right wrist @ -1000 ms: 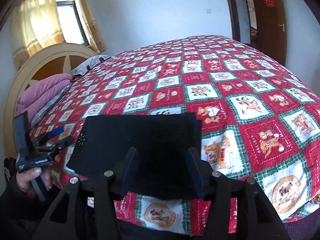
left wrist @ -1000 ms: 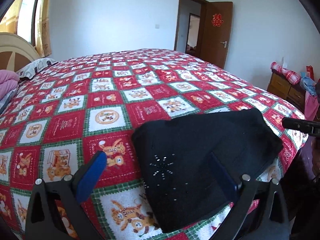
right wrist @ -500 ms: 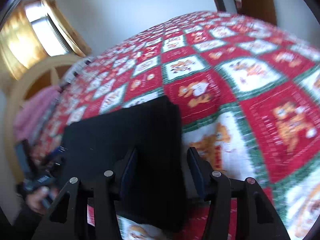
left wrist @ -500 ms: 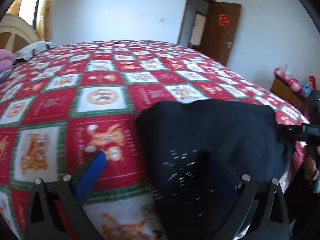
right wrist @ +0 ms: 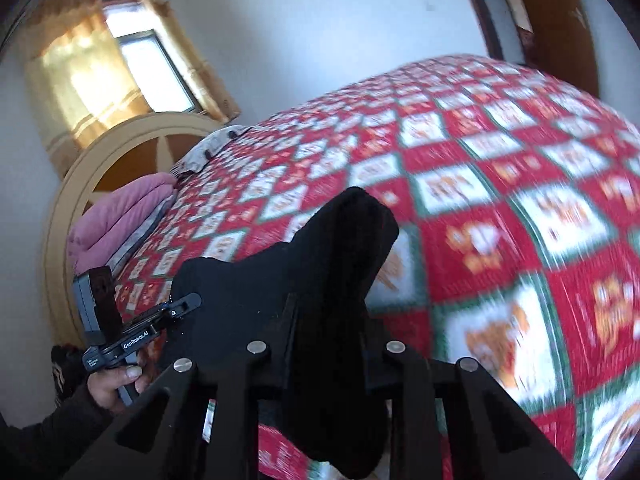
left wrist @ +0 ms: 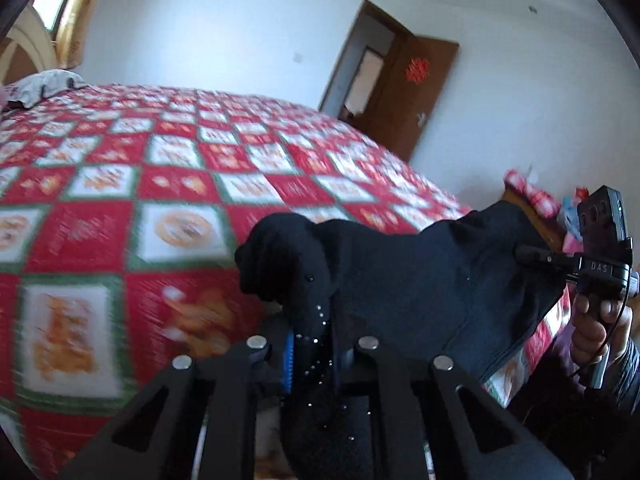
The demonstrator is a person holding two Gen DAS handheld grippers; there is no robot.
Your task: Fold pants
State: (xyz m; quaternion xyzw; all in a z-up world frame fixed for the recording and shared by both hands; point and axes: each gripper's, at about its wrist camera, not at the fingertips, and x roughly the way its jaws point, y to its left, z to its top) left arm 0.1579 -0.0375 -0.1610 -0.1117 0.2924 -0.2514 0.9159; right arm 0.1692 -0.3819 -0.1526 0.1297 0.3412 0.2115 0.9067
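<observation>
The folded black pants (left wrist: 400, 276) hang between my two grippers, lifted off the near edge of the red patchwork bed (left wrist: 120, 184). My left gripper (left wrist: 312, 348) is shut on the pants' left end, the cloth bunched between its fingers. My right gripper (right wrist: 324, 332) is shut on the pants' (right wrist: 280, 280) right end. The right gripper also shows in the left wrist view (left wrist: 560, 260), clamped on the cloth's far corner. The left gripper shows in the right wrist view (right wrist: 176, 312) at the cloth's other corner.
A pink folded blanket (right wrist: 116, 220) and a pillow (right wrist: 208, 148) lie by the round headboard (right wrist: 80, 184). A brown door (left wrist: 404, 92) stands open behind the bed. A dresser with clutter (left wrist: 536, 200) stands at the right.
Both grippers went from open around the pants' ends to shut on them. The pants rose off the bed, bunched and sagging between the grippers. Both views tilted upward.
</observation>
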